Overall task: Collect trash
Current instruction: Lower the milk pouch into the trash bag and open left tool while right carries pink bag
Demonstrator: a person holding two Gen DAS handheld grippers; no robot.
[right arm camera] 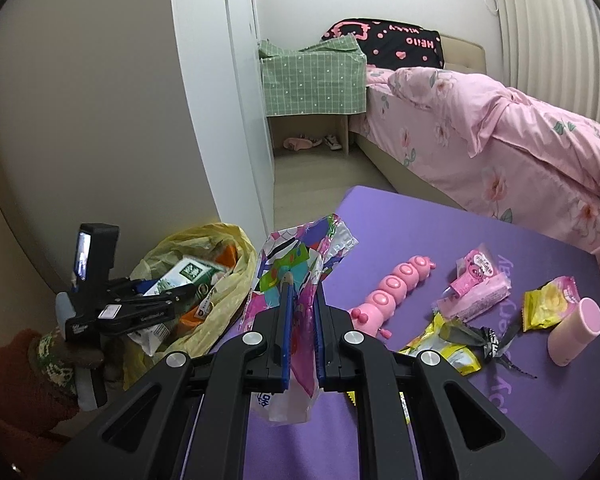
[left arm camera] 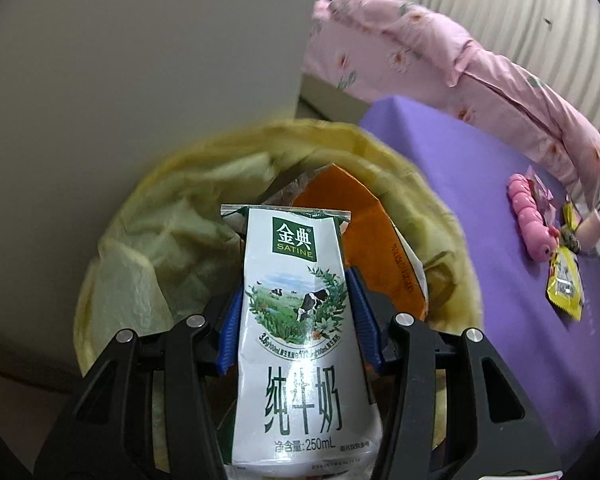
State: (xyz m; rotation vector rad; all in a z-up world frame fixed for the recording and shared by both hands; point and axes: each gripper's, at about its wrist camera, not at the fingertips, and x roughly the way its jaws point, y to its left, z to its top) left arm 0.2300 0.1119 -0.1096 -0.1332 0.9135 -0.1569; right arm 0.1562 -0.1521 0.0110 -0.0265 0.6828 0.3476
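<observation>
Over one yellow bag [left arm camera: 148, 240], left gripper [left arm camera: 296, 312] clamps one milk carton [left arm camera: 300, 320]; right gripper [right arm camera: 302, 320] pinches one wrapper [right arm camera: 296, 264].

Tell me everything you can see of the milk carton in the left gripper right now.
The milk carton is a white, slightly crumpled paperboard pack with a green logo, a cow-in-meadow picture and green Chinese lettering. It stands lengthwise between the blue pads of the left gripper, which press on its two sides, sealed top edge pointing away. It hangs over the open yellow trash bag, above an orange carton already inside. Whether it touches the bag's contents cannot be told.
</observation>
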